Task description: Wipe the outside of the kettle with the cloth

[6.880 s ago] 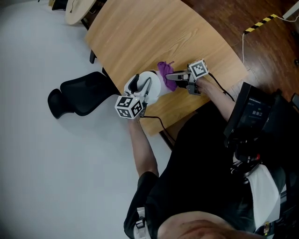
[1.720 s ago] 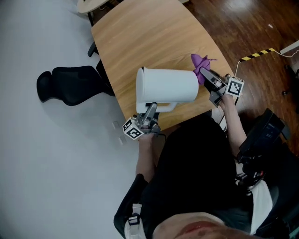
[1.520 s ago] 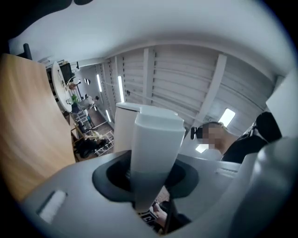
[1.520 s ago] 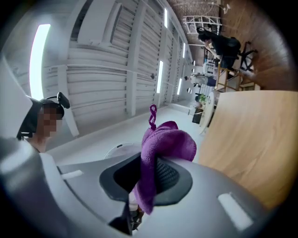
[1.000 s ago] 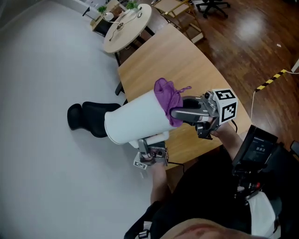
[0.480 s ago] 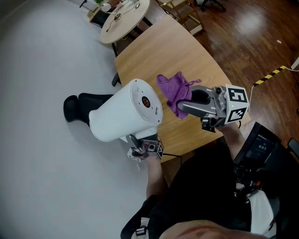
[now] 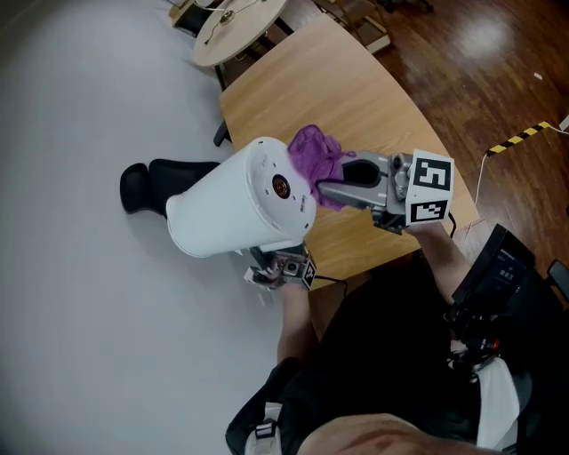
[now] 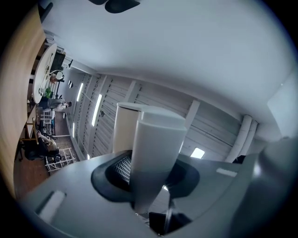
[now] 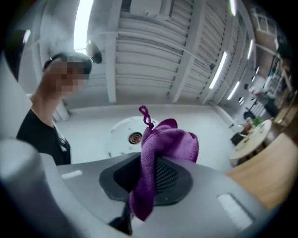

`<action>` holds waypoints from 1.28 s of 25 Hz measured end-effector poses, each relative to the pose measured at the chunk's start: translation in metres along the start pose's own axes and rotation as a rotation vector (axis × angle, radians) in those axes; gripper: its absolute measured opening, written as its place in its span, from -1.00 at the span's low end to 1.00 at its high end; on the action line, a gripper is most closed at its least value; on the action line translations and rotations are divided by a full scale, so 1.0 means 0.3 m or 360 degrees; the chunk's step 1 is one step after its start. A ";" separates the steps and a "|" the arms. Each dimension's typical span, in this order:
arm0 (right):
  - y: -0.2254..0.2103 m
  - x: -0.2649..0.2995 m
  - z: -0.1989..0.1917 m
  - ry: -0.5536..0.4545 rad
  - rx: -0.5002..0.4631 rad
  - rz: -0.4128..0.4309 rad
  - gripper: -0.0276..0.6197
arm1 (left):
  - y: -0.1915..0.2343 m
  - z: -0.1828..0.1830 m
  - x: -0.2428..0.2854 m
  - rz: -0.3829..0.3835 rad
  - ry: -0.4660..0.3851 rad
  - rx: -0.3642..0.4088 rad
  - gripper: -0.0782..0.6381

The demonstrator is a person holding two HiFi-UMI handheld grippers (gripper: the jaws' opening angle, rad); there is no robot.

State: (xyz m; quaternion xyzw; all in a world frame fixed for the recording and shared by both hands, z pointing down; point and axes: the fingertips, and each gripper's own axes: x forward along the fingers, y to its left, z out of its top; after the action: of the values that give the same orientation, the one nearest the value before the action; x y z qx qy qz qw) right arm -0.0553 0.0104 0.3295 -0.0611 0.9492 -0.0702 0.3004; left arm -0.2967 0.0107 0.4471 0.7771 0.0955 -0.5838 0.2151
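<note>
The white kettle (image 7: 227,209) hangs in the air over the table's near edge, tipped so that its round bottom (image 7: 277,187) faces the head view. My left gripper (image 7: 271,259) is under it, shut on the kettle's white handle (image 8: 153,153), which stands between the jaws in the left gripper view. My right gripper (image 7: 324,188) comes in from the right, shut on the purple cloth (image 7: 313,160). The cloth lies against the rim of the kettle's bottom. In the right gripper view the cloth (image 9: 163,148) bunches out of the jaws in front of the kettle's bottom (image 9: 123,135).
The wooden table (image 7: 356,80) lies below both grippers. A black chair (image 7: 151,173) stands on the grey floor at the left, and a round table (image 7: 236,22) at the top. A black device (image 7: 498,267) sits at the person's right. The person's dark sleeve (image 9: 44,132) shows behind the kettle.
The kettle has been tipped from side-on to bottom toward the head view. My right gripper with the cloth has moved left, from clear of the kettle to its bottom rim.
</note>
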 end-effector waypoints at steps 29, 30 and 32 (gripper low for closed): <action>0.299 0.134 0.138 0.0327 -0.0052 0.0329 -0.73 | -0.053 -0.065 -0.019 -0.0084 0.0054 -0.0053 -0.61; 0.252 0.130 0.130 0.0263 -0.0068 0.0280 -0.73 | -0.060 -0.070 -0.036 -0.0087 0.0050 -0.0045 -0.61; 0.119 0.105 0.104 0.0168 -0.0237 0.0154 -0.73 | -0.075 -0.066 -0.071 -0.0079 0.0031 -0.0006 -0.61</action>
State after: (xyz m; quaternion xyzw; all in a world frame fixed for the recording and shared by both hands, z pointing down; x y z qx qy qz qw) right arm -0.0656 0.0374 0.2806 -0.0336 0.9681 0.0120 0.2478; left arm -0.2948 0.0416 0.4668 0.7797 0.1181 -0.5811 0.2010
